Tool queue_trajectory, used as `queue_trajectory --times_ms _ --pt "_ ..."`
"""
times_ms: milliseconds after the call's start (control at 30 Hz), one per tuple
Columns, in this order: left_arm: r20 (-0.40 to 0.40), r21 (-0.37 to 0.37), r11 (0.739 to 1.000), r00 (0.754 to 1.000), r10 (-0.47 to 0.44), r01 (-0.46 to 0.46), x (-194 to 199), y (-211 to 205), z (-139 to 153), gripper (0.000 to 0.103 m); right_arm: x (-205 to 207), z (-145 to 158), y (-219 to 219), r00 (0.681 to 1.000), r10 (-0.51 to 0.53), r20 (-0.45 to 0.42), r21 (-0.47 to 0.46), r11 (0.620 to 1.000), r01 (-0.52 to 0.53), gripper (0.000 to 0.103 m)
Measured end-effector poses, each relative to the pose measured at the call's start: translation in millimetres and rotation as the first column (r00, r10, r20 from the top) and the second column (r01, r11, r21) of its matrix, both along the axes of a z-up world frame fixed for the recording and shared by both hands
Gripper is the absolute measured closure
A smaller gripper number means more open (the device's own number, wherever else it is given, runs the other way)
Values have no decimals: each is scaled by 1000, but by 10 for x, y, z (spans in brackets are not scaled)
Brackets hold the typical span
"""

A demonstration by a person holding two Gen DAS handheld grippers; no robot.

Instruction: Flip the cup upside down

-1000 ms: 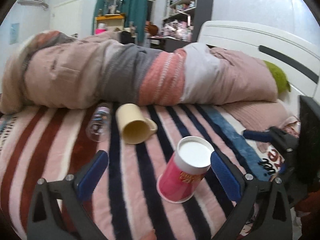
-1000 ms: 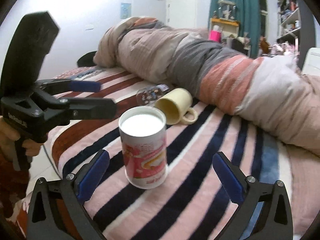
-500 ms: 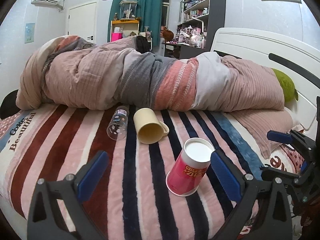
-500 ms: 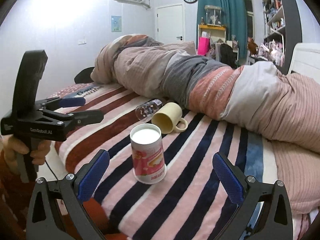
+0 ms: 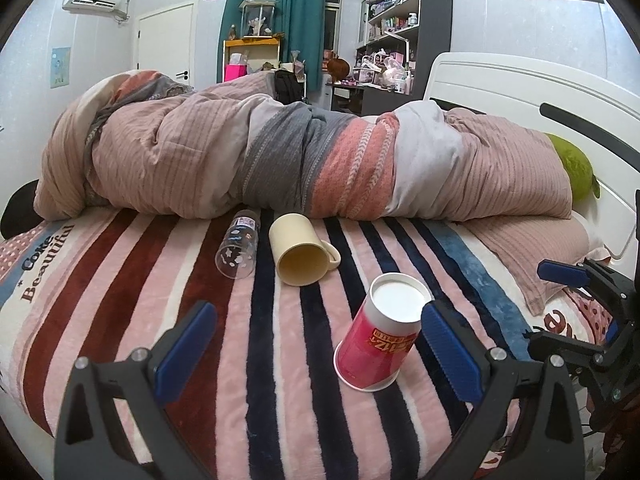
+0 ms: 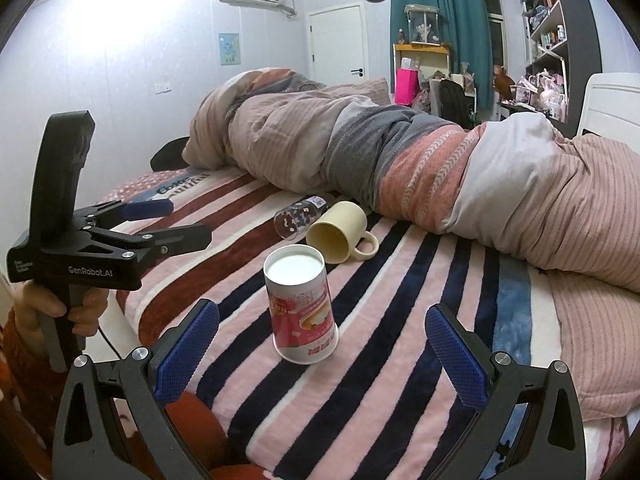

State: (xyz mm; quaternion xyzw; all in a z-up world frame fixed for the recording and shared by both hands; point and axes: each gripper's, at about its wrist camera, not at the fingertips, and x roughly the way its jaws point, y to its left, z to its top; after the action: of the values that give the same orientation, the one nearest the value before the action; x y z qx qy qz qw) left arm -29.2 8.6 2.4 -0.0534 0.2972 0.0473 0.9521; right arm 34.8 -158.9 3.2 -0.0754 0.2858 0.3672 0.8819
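A pink paper cup [image 5: 378, 334] stands upside down on the striped blanket, white base up; it also shows in the right wrist view [image 6: 301, 304]. My left gripper [image 5: 316, 344] is open and empty, with the cup just inside its right finger, further out. My right gripper [image 6: 320, 350] is open and empty, pulled back from the cup, which stands between its fingers further out. The left gripper also shows at the left of the right wrist view [image 6: 160, 220]; the right gripper shows at the right edge of the left wrist view [image 5: 580, 304].
A cream mug [image 5: 300, 254] and a clear glass bottle [image 5: 239, 249] lie on their sides behind the cup. A rolled duvet [image 5: 280, 160] runs across the bed behind them. A pillow [image 5: 532, 248] and the white headboard [image 5: 520, 84] are at right.
Both grippers have drawn back from the cup, so it looks smaller and further away. The cup has stayed upside down on the blanket.
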Motion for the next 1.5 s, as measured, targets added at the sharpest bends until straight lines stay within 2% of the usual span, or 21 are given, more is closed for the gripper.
queue_trajectory --times_ms 1500 --pt "-12 1 1000 1000 8 -8 85 33 -72 1 57 -49 -56 998 -5 -58 22 1000 6 0"
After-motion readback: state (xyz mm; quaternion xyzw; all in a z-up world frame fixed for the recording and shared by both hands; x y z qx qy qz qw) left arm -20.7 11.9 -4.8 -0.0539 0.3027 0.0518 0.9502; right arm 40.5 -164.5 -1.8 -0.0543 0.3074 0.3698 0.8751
